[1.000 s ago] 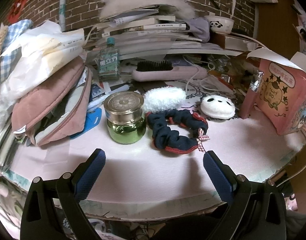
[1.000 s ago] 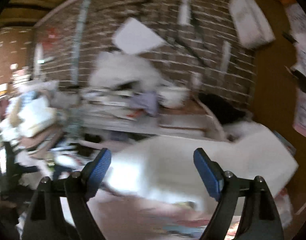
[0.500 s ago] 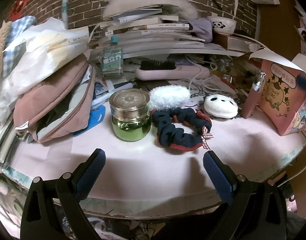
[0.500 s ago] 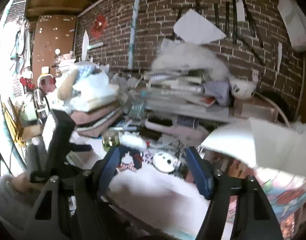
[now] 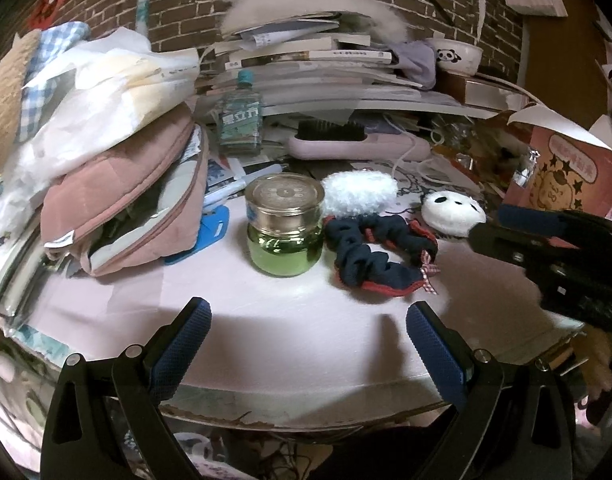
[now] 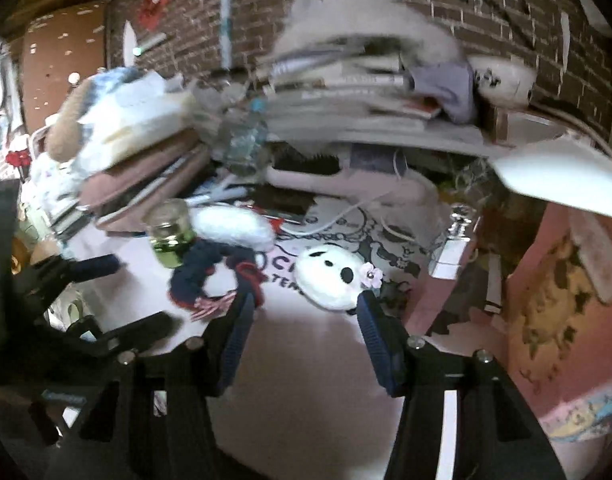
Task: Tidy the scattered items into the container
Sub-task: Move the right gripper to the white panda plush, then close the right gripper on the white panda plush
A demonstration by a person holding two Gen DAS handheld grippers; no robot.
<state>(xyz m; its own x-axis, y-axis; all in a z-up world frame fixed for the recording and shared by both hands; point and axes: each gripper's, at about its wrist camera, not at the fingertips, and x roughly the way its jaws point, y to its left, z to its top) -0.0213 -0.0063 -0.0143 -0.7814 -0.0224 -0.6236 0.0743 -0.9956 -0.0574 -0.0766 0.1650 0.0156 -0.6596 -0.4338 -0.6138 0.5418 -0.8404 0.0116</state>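
On the pale pink table top [image 5: 290, 344] stand a green glass jar with a gold lid [image 5: 284, 226], a white fluffy puff [image 5: 360, 193], a navy and red scrunchie [image 5: 376, 254] and a white panda puff [image 5: 453, 211]. A pink cartoon bag [image 5: 566, 174] stands open at the right. My left gripper [image 5: 306, 344] is open and empty, short of the jar. My right gripper [image 6: 302, 320] is open and empty, just short of the panda puff [image 6: 332, 276]; it also shows at the right of the left wrist view [image 5: 546, 236]. The scrunchie [image 6: 210, 276], the jar [image 6: 172, 234] and the bag [image 6: 562, 304] show there too.
A pile of pink pouches and paper bags [image 5: 118, 184] crowds the left. Stacked books [image 5: 306, 68], a green bottle [image 5: 242, 122], a pink hairbrush [image 5: 358, 142] and a panda bowl [image 5: 456, 56] fill the back. A silver-capped bottle [image 6: 454, 240] stands by the bag.
My right gripper has swung down to the table and now sits in front of the panda puff, entering the left wrist view from the right. My left gripper has barely moved.
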